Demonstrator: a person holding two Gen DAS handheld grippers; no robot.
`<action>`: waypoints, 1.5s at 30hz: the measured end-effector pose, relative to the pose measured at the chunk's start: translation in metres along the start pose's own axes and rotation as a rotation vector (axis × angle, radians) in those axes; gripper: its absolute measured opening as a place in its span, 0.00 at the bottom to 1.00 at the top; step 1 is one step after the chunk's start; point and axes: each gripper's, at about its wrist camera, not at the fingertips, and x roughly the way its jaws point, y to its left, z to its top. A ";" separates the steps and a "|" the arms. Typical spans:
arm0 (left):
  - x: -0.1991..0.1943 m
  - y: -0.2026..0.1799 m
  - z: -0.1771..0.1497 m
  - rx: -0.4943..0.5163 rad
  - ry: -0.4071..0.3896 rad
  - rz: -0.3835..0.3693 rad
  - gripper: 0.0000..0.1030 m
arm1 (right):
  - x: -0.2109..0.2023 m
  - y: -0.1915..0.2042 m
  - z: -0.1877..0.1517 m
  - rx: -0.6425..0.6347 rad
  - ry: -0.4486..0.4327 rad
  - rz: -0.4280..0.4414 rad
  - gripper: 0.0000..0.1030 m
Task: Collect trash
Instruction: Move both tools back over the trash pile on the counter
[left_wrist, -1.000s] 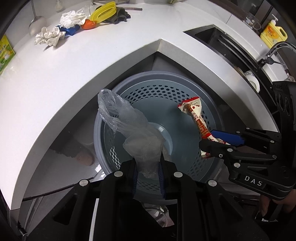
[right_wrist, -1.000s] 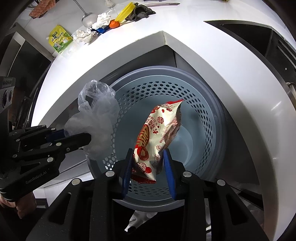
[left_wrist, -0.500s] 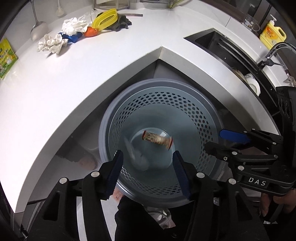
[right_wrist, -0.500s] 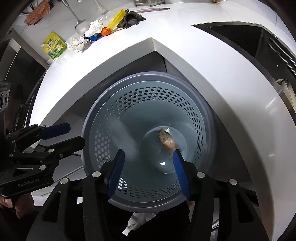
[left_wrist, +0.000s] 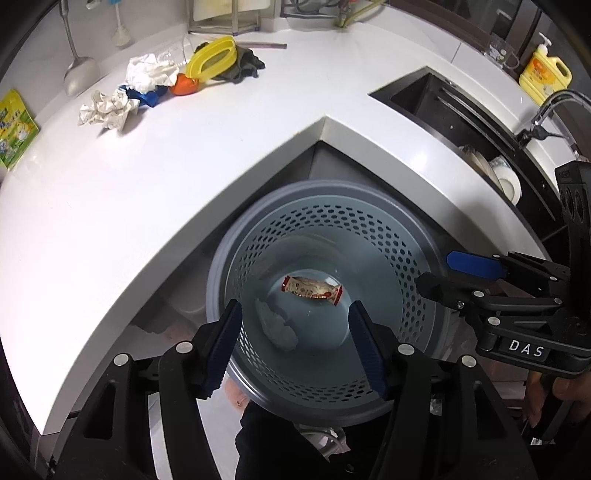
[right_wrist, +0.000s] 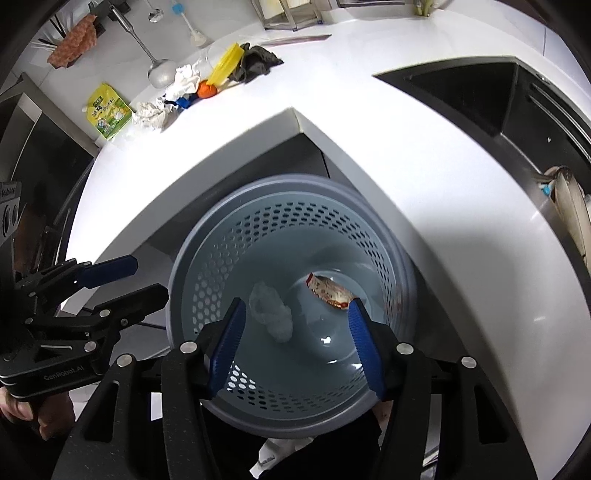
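Trash, a red-and-cream snack wrapper and a crumpled clear plastic bag, now lies at the bottom of the grey perforated bin at centre frame in the left wrist view; the left gripper, which pinched the bag a second ago, has just been opening and stands spread and empty.

In the right wrist view the right gripper, likewise just opened, hangs spread over the bin. Both pieces are delivered; crumpled white paper at upper left remains.

On the body of my right gripper, at the right edge of my left camera's picture, I read "DAS" in white letters. On the body of my left gripper, lower left in my right camera's picture, I read "GenRobot.AI". The green packet on the counter carries print too small to read.
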 end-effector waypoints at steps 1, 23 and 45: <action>-0.001 0.001 0.001 -0.005 -0.003 0.002 0.57 | -0.001 0.001 0.003 -0.005 -0.002 0.002 0.55; -0.067 0.026 0.028 -0.262 -0.208 0.149 0.73 | -0.045 0.023 0.083 -0.250 -0.144 0.074 0.61; -0.103 0.122 0.081 -0.454 -0.380 0.371 0.93 | -0.023 0.063 0.187 -0.242 -0.273 0.029 0.68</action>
